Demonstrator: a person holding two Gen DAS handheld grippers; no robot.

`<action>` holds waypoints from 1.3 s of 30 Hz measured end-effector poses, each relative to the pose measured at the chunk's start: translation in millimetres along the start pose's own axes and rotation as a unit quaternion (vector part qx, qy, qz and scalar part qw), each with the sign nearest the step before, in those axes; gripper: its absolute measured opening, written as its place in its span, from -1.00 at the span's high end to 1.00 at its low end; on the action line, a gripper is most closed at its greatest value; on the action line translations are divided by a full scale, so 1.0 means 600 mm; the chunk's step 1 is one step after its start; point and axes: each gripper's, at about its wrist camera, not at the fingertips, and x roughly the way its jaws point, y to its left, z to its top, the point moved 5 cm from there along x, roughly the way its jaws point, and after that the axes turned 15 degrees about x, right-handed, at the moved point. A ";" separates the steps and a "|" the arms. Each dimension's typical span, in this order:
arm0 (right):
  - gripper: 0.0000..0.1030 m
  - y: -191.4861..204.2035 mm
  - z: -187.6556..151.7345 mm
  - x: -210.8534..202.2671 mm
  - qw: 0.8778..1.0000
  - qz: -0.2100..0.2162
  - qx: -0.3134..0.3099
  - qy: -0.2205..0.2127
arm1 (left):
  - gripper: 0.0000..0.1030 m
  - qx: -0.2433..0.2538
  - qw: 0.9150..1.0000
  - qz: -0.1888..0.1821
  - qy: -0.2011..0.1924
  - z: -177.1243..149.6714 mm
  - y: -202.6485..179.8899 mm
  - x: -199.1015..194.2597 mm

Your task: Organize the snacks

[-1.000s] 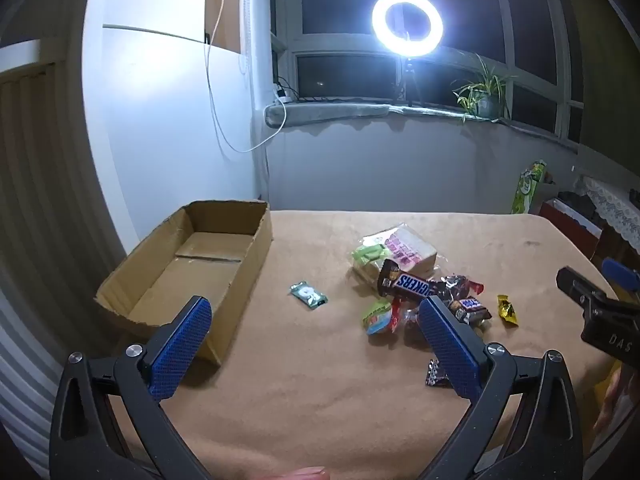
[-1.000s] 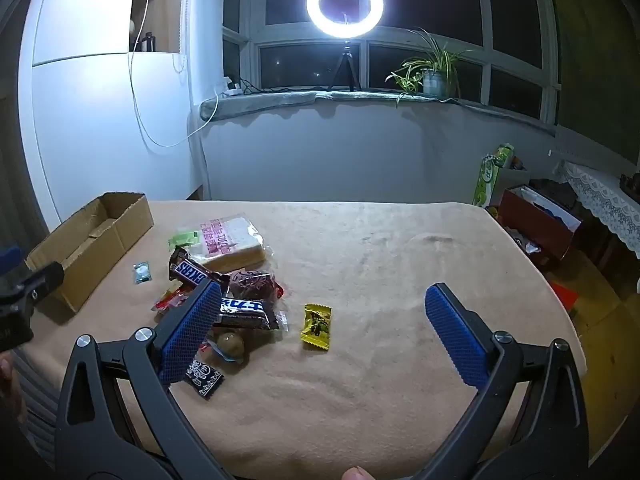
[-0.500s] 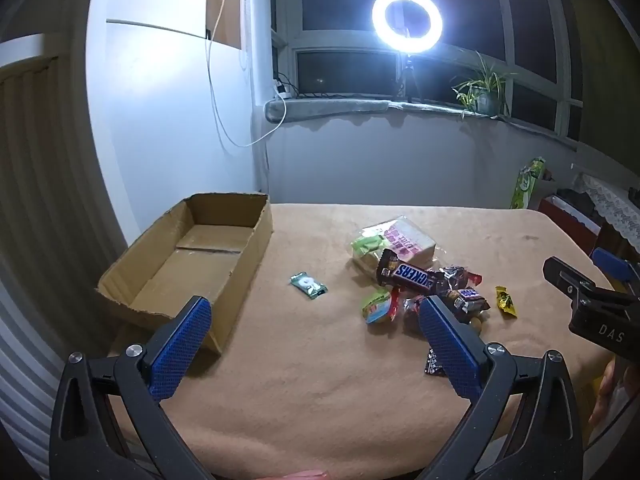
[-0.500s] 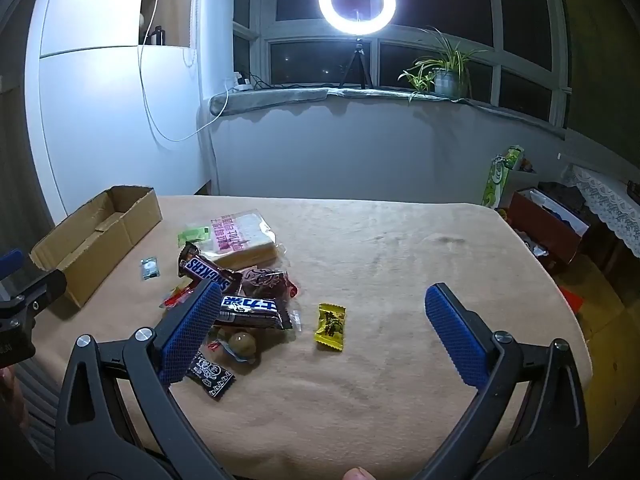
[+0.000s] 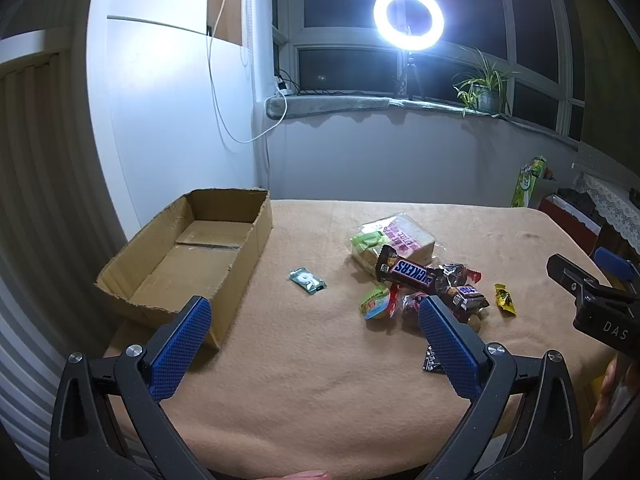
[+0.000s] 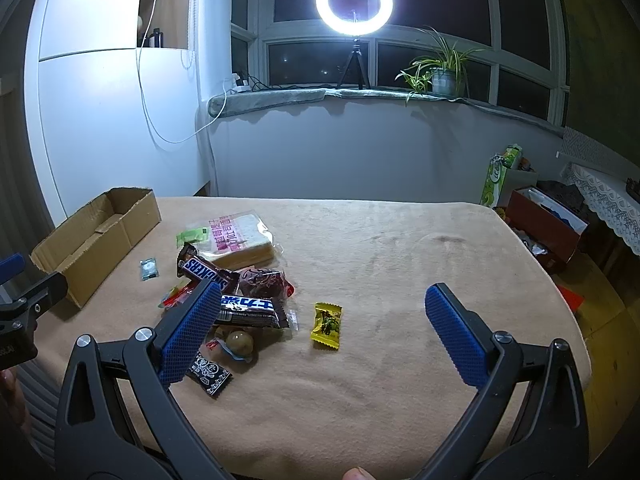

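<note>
We hold the left gripper (image 5: 314, 344) and right gripper (image 6: 322, 334) spread wide, grasping nothing. The Snickers bar (image 6: 206, 271) lies diagonally in the snack pile mid-table, near the open cardboard box (image 5: 244, 256) at the left edge. The table (image 6: 400, 264) has a tan cloth; a ring light (image 6: 354, 2) glows at the window.

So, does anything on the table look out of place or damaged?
Nothing is spilled. The cardboard box has a ragged, torn near rim and holds no snacks. One small green packet lies alone between the box and the pile of snacks, and a yellow candy lies apart on the pile's other side.
</note>
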 end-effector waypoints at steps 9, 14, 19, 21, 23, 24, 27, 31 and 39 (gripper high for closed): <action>-1.00 -0.001 0.002 -0.003 1.000 0.000 0.000 0.000 | -1.00 0.001 1.000 -0.003 0.002 0.000 -0.004 -0.002; -1.00 -0.001 0.001 -0.003 1.000 -0.001 0.000 -0.001 | -1.00 0.001 1.000 -0.003 0.004 0.000 -0.005 -0.002; -1.00 0.000 0.002 -0.003 1.000 -0.001 0.000 -0.001 | -1.00 0.001 1.000 -0.003 0.003 0.000 -0.005 -0.003; -1.00 0.000 0.002 -0.003 1.000 -0.001 0.000 0.000 | -1.00 0.001 1.000 -0.003 0.003 0.000 -0.005 -0.002; -1.00 -0.002 0.002 -0.004 1.000 0.000 0.000 0.000 | -0.99 0.000 1.000 -0.003 0.003 0.000 -0.005 -0.002; -1.00 -0.001 0.002 -0.004 1.000 0.000 -0.001 0.000 | -1.00 0.001 1.000 -0.003 0.004 0.000 -0.006 -0.002; -1.00 -0.001 0.001 -0.004 1.000 -0.001 0.000 0.000 | -0.99 0.000 1.000 -0.003 0.003 0.000 -0.005 -0.002; -1.00 0.000 0.001 -0.004 1.000 -0.001 -0.001 0.000 | -1.00 0.000 1.000 -0.004 0.004 -0.001 -0.004 -0.002; -1.00 0.000 0.001 -0.004 1.000 -0.001 -0.001 0.000 | -1.00 0.000 1.000 -0.005 0.004 -0.001 -0.005 -0.002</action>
